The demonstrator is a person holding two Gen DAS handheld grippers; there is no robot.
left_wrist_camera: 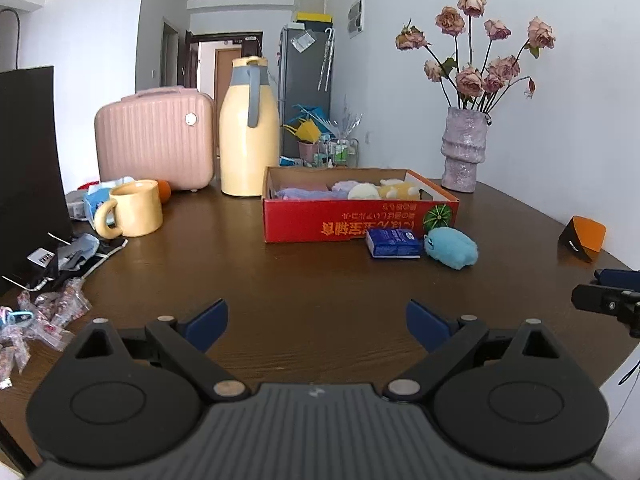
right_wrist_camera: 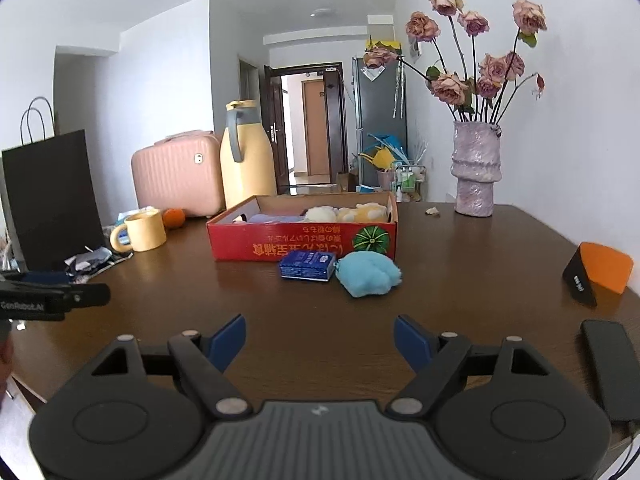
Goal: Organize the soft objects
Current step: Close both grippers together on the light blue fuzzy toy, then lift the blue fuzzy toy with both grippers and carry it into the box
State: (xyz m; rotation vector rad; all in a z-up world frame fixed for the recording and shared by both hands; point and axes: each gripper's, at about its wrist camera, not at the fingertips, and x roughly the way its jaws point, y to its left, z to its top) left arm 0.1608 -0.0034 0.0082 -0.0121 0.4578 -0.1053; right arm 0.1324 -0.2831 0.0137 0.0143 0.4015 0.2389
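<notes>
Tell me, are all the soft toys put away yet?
Almost. Several plush toys already lie in the red box. The blue plush toy still sits on the table outside it. The left gripper and right gripper are open and empty.

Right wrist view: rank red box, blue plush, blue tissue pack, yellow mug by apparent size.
1. red box
2. blue plush
3 and 4. yellow mug and blue tissue pack look alike; the mug sits farther back, so no ranking between them.

A lived-in home: beyond the jaws, a wooden dining table holds a thermos, mug and vase of dried roses; fridge and hallway door behind.
</notes>
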